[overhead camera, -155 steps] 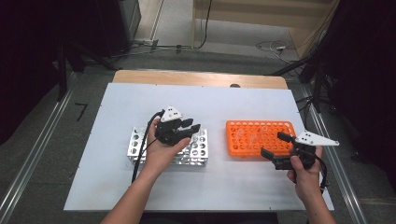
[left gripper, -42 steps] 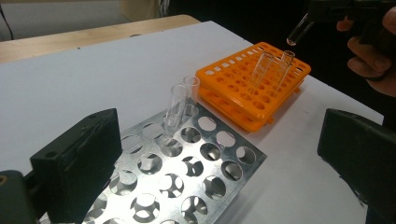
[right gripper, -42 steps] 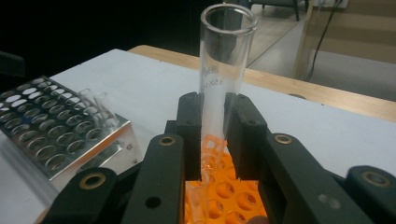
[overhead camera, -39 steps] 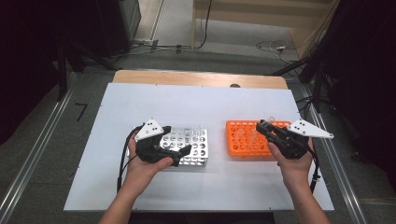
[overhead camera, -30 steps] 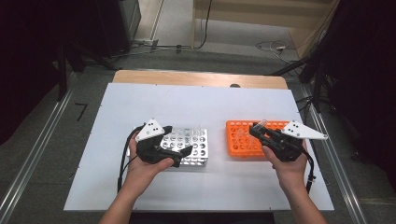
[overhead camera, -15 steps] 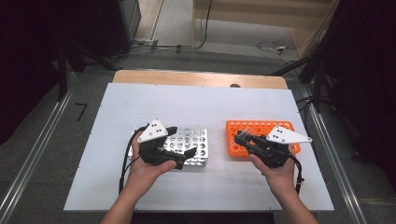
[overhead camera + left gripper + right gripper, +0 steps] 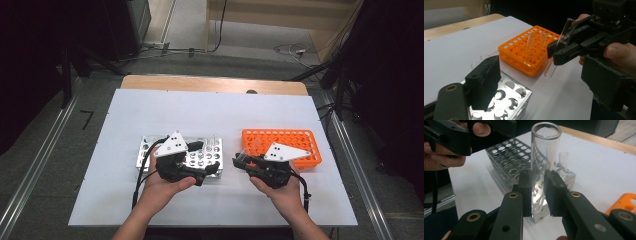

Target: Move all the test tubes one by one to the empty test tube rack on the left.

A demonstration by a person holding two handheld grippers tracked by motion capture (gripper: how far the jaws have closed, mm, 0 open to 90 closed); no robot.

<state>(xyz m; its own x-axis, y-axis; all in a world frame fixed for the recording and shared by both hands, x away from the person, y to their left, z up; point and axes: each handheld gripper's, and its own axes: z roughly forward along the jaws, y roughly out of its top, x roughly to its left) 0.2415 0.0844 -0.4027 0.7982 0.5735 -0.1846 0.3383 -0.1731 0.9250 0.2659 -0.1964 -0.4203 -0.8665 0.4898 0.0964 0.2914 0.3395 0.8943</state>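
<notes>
Right gripper [image 7: 239,161], seen from the high view, is clamped on a clear glass test tube [image 7: 248,148] and holds it over the white table [image 7: 150,110], in the gap between the orange tube rack [image 7: 290,142] and the metal tube rack [image 7: 202,155]. Its grey three-cornered plate points toward the orange rack, and the person's right hand [image 7: 282,192] wraps the handle from below. On the other side, the left gripper [image 7: 210,171] lies above the front edge of the metal rack, held by the left hand [image 7: 160,187]; from this height I cannot tell how its jaws stand.

From the left gripper view, one black jaw of the left gripper [image 7: 485,83] rises over the metal tube rack [image 7: 509,100], and nothing is between the jaws. Farther off, the right gripper [image 7: 559,50] pinches the test tube [image 7: 550,70] near its upper part; the tube leans a little and its round bottom hangs just above the table, near the corner of the orange tube rack [image 7: 524,52]. Two more empty tubes [image 7: 531,41] stand upright in that orange rack.

From the right gripper view, both jaws of the right gripper [image 7: 538,186] press the test tube [image 7: 545,147] from two sides, around its lower half, and the open mouth stands up above them. Behind it is the metal tube rack [image 7: 511,160], with one short tube [image 7: 564,157] in its far corner.
</notes>
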